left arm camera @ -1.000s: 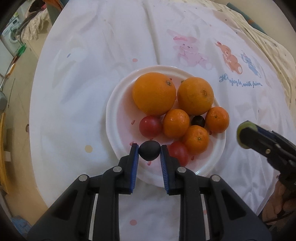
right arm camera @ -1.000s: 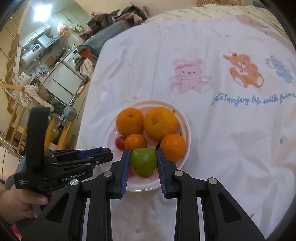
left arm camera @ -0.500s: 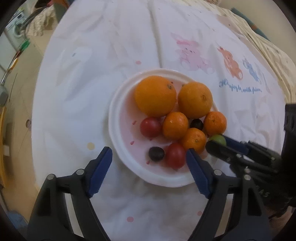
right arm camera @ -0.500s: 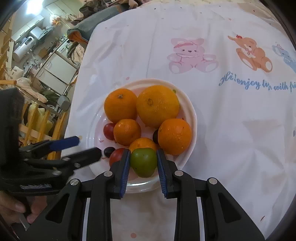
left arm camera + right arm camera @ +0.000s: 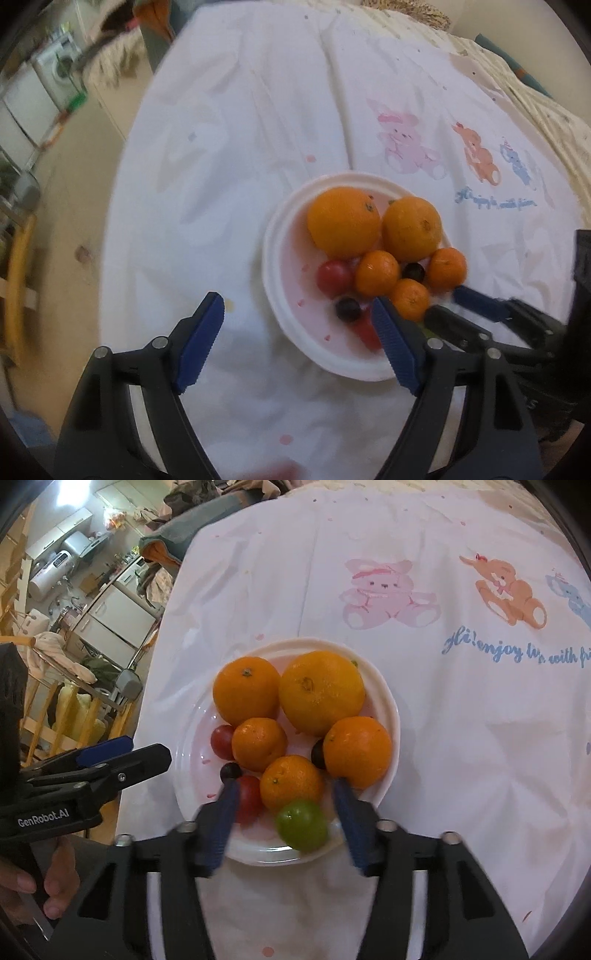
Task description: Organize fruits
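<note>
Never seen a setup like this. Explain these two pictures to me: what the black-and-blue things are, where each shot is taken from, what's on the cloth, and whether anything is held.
No robot here: a person holds a clamp-like tool in each hand, each with a fisheye camera looking along its two blue-padded fingers. One picture looks along the left hand-held gripper, the other along the right hand-held gripper. On the cartoon-print tablecloth sits a white plate of oranges, small tomatoes and dark grapes. Nothing is held. The left gripper is open over the plate's near edge. The right one's jaws have just been opening, and the green fruit lies free between them on the plate.
</note>
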Tool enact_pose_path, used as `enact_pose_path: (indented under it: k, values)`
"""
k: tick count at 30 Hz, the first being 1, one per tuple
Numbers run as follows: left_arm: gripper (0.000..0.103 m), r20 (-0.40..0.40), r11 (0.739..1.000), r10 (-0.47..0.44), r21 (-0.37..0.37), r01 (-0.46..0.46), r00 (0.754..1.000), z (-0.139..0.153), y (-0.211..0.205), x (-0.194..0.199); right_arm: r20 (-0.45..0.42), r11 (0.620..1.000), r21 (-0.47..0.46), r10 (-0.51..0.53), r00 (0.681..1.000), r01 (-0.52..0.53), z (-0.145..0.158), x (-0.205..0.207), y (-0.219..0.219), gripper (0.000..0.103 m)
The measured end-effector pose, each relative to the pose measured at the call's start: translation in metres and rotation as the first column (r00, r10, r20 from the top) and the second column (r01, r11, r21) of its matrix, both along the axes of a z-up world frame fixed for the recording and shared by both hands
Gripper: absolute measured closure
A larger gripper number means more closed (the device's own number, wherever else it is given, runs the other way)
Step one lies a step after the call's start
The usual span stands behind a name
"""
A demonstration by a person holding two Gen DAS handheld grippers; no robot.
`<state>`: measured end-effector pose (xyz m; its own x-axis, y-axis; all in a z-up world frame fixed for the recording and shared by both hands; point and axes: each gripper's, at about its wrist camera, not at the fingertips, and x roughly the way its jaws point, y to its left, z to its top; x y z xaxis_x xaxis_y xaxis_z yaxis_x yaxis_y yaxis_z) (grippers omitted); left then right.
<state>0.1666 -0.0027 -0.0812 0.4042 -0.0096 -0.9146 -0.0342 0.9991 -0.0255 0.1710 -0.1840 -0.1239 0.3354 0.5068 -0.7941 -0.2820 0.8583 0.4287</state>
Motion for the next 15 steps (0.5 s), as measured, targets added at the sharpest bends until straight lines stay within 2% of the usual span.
enact_pose_path:
  k: [5, 8, 10, 13, 15]
  values:
    - [0.024, 0.056, 0.998, 0.007, 0.056, -0.01, 0.998, 0.01, 0.001, -0.005, 0.015, 0.999, 0.022, -0.032, 0.999, 0.032, 0.01, -0.004, -0.005, 0.028]
    - [0.024, 0.064, 0.999, 0.013, 0.041, -0.016, 0.998, 0.014, 0.004, -0.01, 0.018, 0.997, 0.045, -0.057, 0.998, 0.056, 0.019, -0.008, -0.013, 0.02]
    - [0.024, 0.082, 0.999, 0.02, 0.036, -0.023, 0.996, 0.018, 0.007, -0.014, 0.034, 0.996, 0.066, -0.059, 0.998, 0.056, 0.028, -0.013, -0.017, 0.02]
    - [0.01, 0.109, 0.999, 0.028, 0.028, -0.031, 0.994, 0.026, 0.014, -0.025, 0.068, 0.993, 0.09, -0.08, 0.995, 0.074, 0.043, -0.02, -0.025, 0.016]
    - [0.008, 0.125, 0.999, 0.033, 0.016, -0.035, 0.992, 0.033, 0.019, -0.032, 0.092, 0.989, 0.122, -0.101, 0.991, 0.089, 0.054, -0.025, -0.032, 0.01]
